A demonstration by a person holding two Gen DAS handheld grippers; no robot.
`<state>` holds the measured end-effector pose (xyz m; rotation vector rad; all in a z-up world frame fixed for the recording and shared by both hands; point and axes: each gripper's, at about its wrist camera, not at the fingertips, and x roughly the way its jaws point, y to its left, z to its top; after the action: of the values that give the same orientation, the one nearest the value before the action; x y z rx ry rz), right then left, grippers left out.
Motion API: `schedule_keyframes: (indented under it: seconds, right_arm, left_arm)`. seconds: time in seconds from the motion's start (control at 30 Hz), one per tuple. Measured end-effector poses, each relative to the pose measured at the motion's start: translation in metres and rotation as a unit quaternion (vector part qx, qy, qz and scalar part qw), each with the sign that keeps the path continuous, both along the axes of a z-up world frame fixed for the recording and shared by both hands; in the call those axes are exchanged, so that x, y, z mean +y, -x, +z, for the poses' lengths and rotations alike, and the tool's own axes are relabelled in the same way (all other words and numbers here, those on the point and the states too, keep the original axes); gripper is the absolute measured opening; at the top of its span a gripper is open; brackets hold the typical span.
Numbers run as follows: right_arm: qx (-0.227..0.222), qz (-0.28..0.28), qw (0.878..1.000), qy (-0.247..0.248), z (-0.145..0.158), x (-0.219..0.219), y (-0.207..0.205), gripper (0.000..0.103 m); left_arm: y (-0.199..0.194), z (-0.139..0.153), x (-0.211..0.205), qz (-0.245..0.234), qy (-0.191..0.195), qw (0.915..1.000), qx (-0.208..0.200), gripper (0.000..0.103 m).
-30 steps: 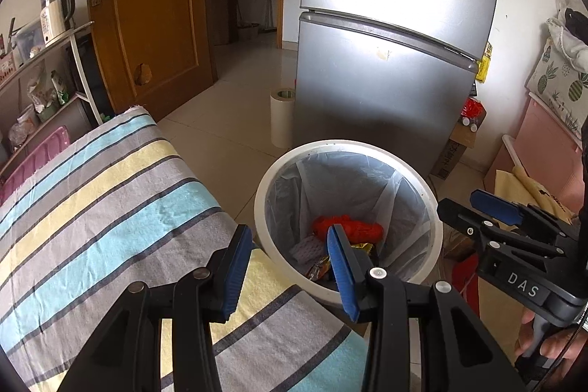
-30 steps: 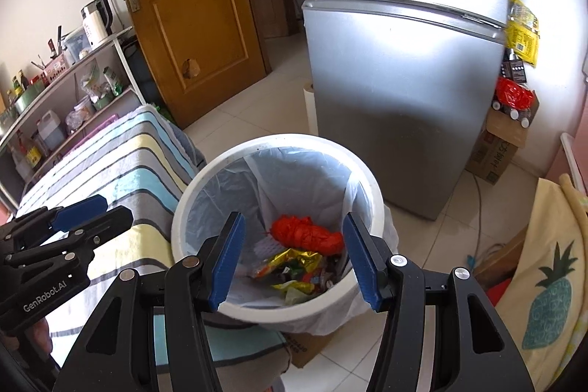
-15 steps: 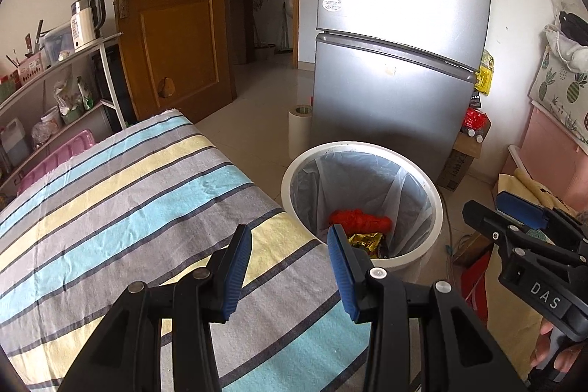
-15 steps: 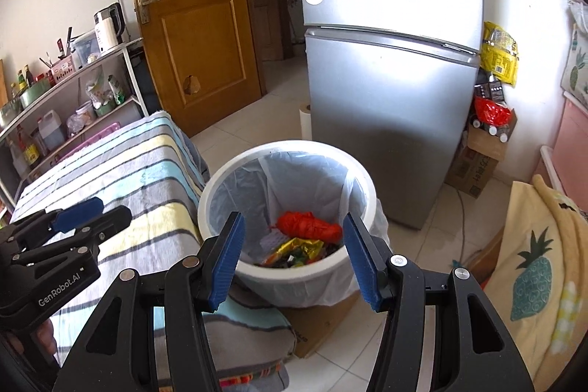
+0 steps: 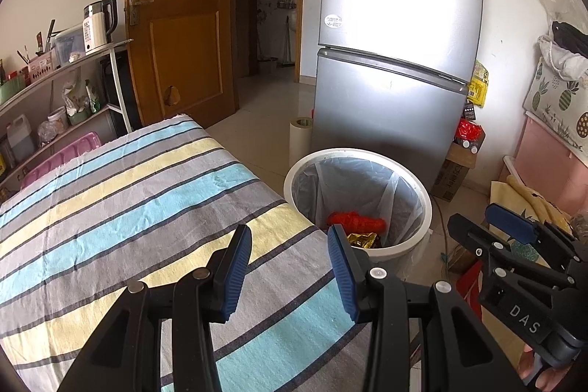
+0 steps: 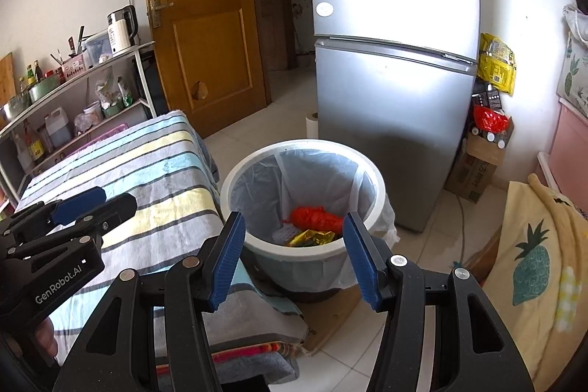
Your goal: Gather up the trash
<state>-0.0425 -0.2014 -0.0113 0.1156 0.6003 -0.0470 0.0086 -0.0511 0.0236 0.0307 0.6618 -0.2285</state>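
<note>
A white trash bin point(image 5: 419, 186) with a clear liner stands on the floor by the striped table; it also shows in the right wrist view point(image 6: 235, 179). Inside lie a red crumpled wrapper point(image 5: 358, 221) point(image 6: 314, 217) and a gold foil wrapper point(image 5: 362, 239) point(image 6: 312, 237). My left gripper point(image 5: 288, 269) is open and empty above the table's striped cloth point(image 5: 128, 208), short of the bin. My right gripper point(image 6: 294, 254) is open and empty, above and in front of the bin's near rim. Each gripper shows at the edge of the other's view.
A silver fridge point(image 5: 397, 61) stands behind the bin. A paper roll point(image 5: 300, 140) stands on the floor beside it. A wooden door point(image 5: 180, 17) and a shelf rack with a kettle point(image 5: 97, 24) are at the left. A pineapple-print cloth point(image 6: 533, 263) lies at the right.
Both grippers have pulled up and back from the bin; it now looks smaller and farther. The left gripper has moved over the striped cloth. Both stay open and empty.
</note>
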Motion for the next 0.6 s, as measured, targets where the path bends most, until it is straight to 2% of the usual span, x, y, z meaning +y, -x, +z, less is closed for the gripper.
schedule_keyframes:
  seconds: [0.6]
  right_arm:
    - [-0.004,-0.002,1.0,-0.01,-0.0015,-0.0028,0.0028,0.056]
  left_arm:
    - [0.0042,-0.0022,-0.0044,0.001,-0.007,1.0,-0.001,0.043]
